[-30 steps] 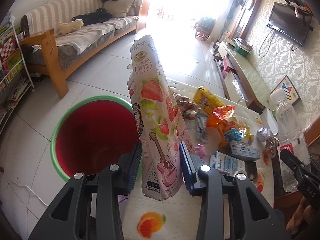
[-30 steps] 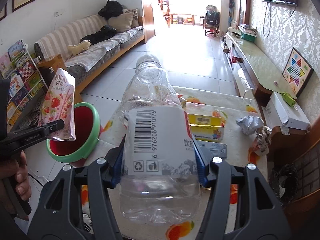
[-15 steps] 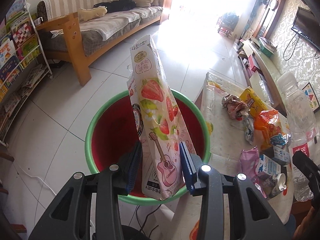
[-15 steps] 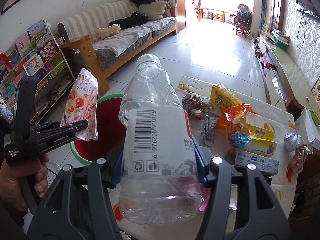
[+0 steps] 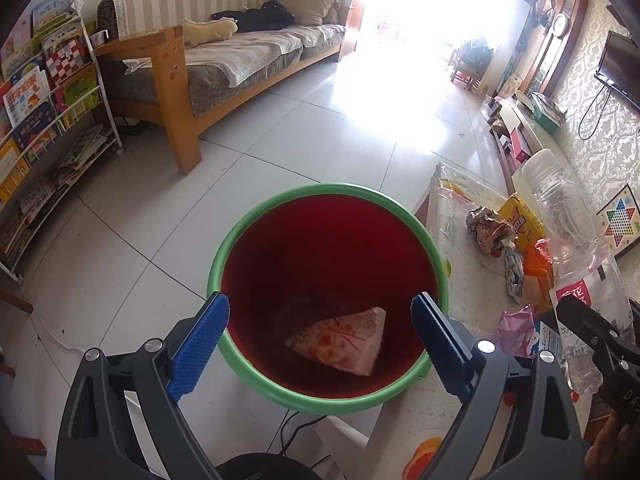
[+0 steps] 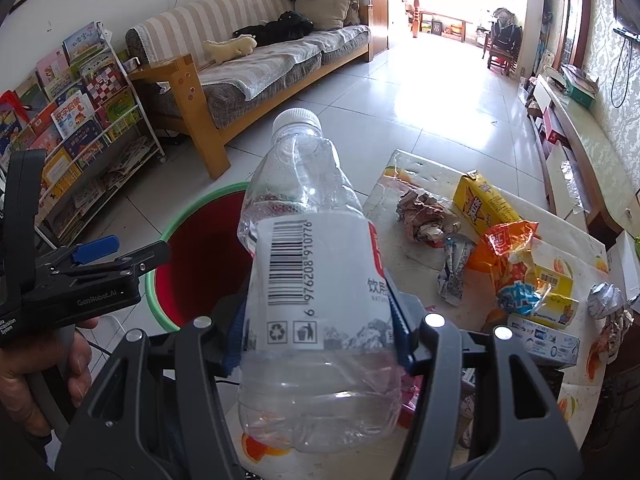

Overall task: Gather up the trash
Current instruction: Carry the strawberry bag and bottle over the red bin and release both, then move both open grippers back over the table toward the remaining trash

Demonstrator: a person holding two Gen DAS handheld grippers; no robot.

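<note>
Holding the empty plastic bottle [image 6: 316,276] upright, cap away from you, your right gripper [image 6: 320,332] is clamped on it; the red bin [image 6: 200,256] lies to its left, beside the littered table [image 6: 420,264]. Your left gripper [image 5: 320,340] hangs wide open and empty over the bin, where the pink wrapper [image 5: 344,340] lies.

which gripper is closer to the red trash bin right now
Left. The left gripper hangs open directly over the red bin; the right gripper, holding the bottle, is beside it.
</note>
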